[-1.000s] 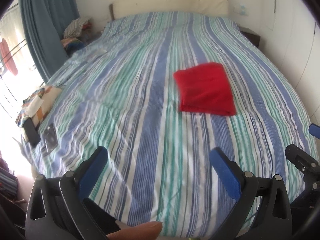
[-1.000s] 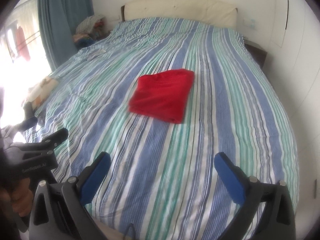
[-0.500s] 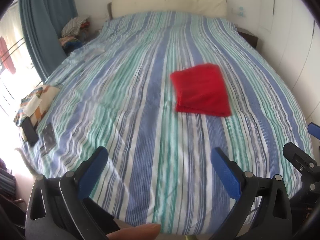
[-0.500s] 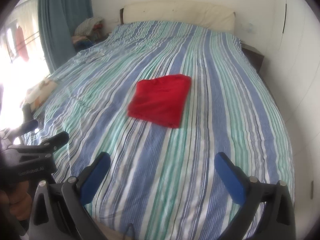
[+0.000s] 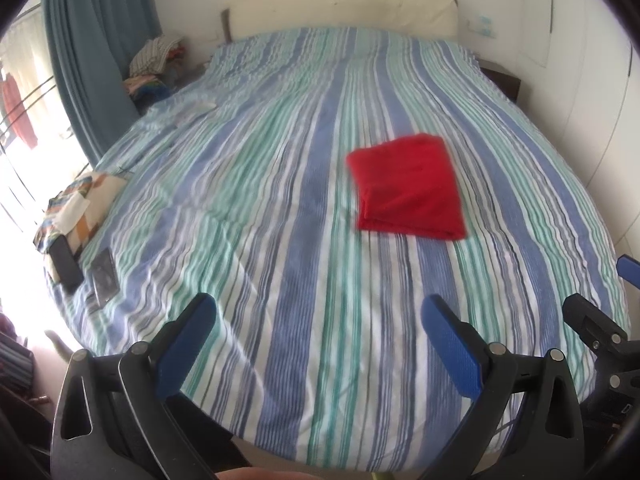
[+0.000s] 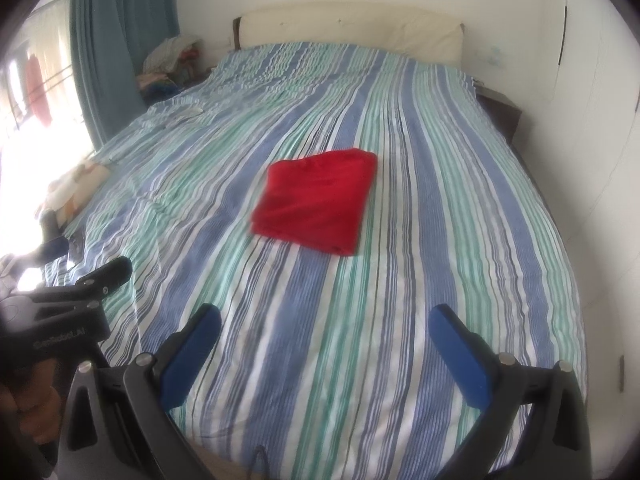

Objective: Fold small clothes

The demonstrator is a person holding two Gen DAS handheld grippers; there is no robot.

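Observation:
A red garment [image 5: 408,188] lies folded into a flat rectangle on the striped bedspread [image 5: 280,200], a little right of the bed's middle; it also shows in the right wrist view [image 6: 316,202]. My left gripper [image 5: 318,316] is open and empty, held above the bed's near edge, well short of the garment. My right gripper [image 6: 326,326] is open and empty too, held back over the near edge. The left gripper's body [image 6: 68,300] shows at the left of the right wrist view. The right gripper's body [image 5: 596,332] shows at the right of the left wrist view.
A patterned cushion [image 5: 76,208] with a dark phone [image 5: 66,266] lies at the bed's left edge. A pile of clothes [image 5: 154,66] sits by the blue curtain [image 5: 96,48]. A cream headboard [image 5: 340,8] and a dark nightstand [image 5: 502,80] stand at the far end.
Both grippers have drawn back and up from the bed, so the folded red garment looks farther away. Both stay open. The garment has not moved.

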